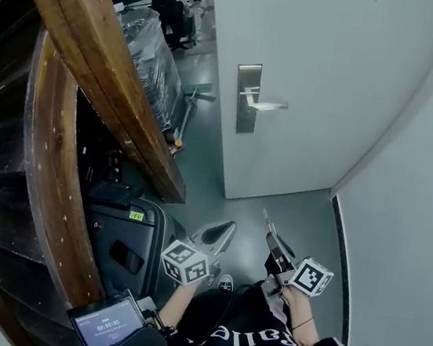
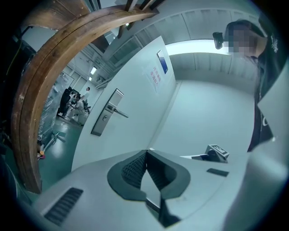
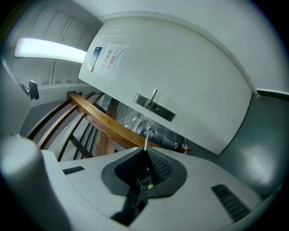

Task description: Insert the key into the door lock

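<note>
The white door stands shut ahead, with a steel lock plate and lever handle. The lock plate also shows in the right gripper view, well beyond the jaws. My right gripper is shut on the key, whose thin blade pokes out past the tips toward the door; its dark head sits between the pads. My left gripper is held beside it, lower left, shut with nothing between its pads. Both are far short of the door. The lock plate lies far ahead in the left gripper view.
A curved wooden stair rail runs along the left. Below it sit a black case and a tablet with a timer. A plastic-wrapped stack and people are beyond. A white wall closes the right.
</note>
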The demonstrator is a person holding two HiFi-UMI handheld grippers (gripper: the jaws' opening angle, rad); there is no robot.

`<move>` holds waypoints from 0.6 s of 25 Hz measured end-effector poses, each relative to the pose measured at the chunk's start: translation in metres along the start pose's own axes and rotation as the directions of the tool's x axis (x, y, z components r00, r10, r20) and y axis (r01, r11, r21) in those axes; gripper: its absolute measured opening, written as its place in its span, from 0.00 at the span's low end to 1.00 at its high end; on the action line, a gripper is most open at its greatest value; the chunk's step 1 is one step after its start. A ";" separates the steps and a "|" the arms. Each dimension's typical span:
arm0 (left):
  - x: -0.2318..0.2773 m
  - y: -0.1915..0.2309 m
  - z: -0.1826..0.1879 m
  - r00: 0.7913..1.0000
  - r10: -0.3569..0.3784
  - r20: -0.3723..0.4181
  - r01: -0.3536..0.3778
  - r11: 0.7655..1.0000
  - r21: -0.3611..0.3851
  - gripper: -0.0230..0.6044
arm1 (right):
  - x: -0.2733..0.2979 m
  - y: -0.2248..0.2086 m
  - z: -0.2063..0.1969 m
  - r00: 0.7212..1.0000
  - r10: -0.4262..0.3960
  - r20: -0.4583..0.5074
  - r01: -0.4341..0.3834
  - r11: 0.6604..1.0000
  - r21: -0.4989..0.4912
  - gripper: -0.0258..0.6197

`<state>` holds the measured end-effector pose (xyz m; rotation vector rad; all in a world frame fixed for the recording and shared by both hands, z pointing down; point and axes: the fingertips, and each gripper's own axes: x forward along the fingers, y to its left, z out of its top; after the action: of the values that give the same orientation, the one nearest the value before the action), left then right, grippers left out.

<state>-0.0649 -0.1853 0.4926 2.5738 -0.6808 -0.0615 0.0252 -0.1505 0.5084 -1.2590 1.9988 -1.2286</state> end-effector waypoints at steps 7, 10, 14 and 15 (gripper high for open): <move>0.014 0.028 0.007 1.000 -0.003 0.002 0.003 1.000 -0.029 0.04 | 0.035 -0.006 0.022 1.000 -0.004 -0.004 0.004 1.000 -0.015 0.09; 0.024 0.037 0.012 1.000 0.003 0.009 -0.003 0.999 -0.034 0.04 | 0.057 -0.011 0.040 1.000 0.007 -0.012 -0.008 1.000 -0.018 0.09; 0.041 0.058 0.028 0.999 0.037 0.035 -0.036 0.999 -0.024 0.04 | 0.097 -0.019 0.067 0.999 0.041 -0.035 -0.041 0.999 -0.019 0.09; 0.046 0.063 0.034 0.998 0.050 0.046 -0.049 0.999 -0.022 0.04 | 0.107 -0.021 0.075 0.998 0.051 -0.047 -0.053 0.998 -0.027 0.09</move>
<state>-0.0587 -0.2707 0.4948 2.5408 -0.7567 -0.1127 0.0414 -0.2814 0.4971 -1.1945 2.0757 -1.2193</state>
